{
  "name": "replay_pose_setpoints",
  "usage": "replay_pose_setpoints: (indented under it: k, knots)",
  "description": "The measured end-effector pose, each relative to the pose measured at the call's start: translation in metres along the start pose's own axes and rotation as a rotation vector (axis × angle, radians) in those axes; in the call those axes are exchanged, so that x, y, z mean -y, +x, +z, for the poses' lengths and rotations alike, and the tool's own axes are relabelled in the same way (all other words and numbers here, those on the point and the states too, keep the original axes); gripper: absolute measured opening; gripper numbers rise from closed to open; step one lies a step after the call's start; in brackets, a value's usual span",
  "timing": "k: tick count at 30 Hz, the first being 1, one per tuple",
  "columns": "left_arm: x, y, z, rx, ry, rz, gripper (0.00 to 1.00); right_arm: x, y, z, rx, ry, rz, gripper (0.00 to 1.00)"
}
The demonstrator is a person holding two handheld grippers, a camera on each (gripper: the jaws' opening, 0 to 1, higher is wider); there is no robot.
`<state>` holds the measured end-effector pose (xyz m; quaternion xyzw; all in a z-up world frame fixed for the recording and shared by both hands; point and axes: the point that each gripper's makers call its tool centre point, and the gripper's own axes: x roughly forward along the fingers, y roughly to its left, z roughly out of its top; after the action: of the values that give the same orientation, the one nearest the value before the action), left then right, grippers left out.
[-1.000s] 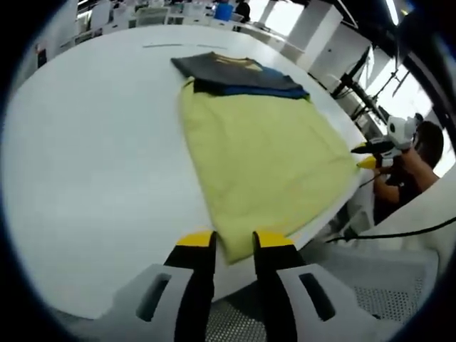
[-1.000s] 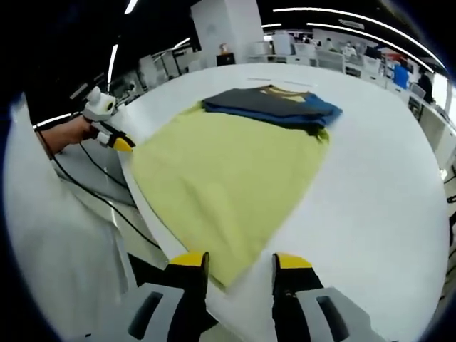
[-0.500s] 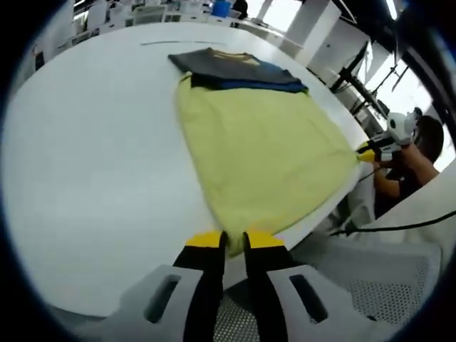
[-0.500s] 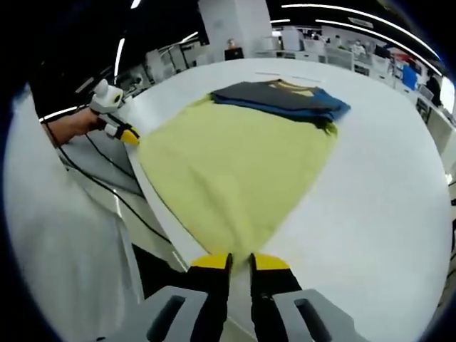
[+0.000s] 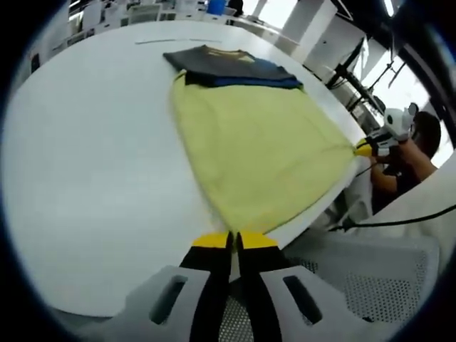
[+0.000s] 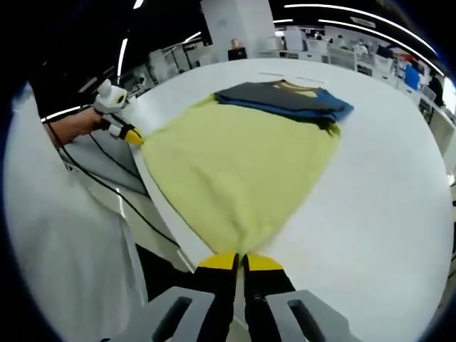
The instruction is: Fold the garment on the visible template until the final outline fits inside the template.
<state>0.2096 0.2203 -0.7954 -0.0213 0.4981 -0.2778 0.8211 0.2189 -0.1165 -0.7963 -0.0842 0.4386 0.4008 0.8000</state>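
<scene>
A yellow garment lies spread on the white table, with its near hem along the table's edge. My left gripper is shut on one hem corner. My right gripper is shut on the other hem corner. The right gripper appears at the right of the left gripper view, held by a hand. The left gripper appears at the left of the right gripper view. The far end of the garment lies under dark folded clothes.
The dark grey and blue clothes form a stack at the far end of the garment. A black cable hangs below the table edge. A person's white sleeve is at the left. Desks and chairs stand in the background.
Both grippers have gone from open to shut, each closing on a hem corner of the yellow garment. The cloth now bunches slightly at the pinched corners.
</scene>
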Motion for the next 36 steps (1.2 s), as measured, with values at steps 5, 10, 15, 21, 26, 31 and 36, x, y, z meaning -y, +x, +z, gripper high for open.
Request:
replay_pose_setpoints:
  k: [5,10,15,21,26,31,36]
  knots:
    - [0.0,-0.005,0.005,0.007,0.014,-0.002,0.0,0.001,-0.006,0.008,0.021,0.006,-0.002,0.0]
    - [0.001,-0.011,0.014,0.029,0.027,-0.003,0.0,0.005,-0.013,0.019,0.049,0.004,-0.01,0.0]
    - [0.002,-0.017,0.025,0.057,0.031,-0.007,0.0,0.011,-0.019,0.034,0.082,-0.004,-0.023,0.0]
    - [0.001,-0.023,0.043,0.103,0.047,-0.002,0.0,0.018,-0.023,0.048,0.109,-0.011,-0.035,0.0]
    - [-0.001,-0.027,0.062,0.137,0.069,0.005,0.0,0.026,-0.026,0.064,0.133,-0.022,-0.047,0.0]
    - [-0.006,-0.031,0.08,0.172,0.082,0.012,0.0,0.035,-0.031,0.082,0.162,-0.032,-0.062,0.0]
    - [-0.011,-0.034,0.1,0.209,0.091,0.018,0.0,0.045,-0.035,0.102,0.194,-0.037,-0.077,0.0]
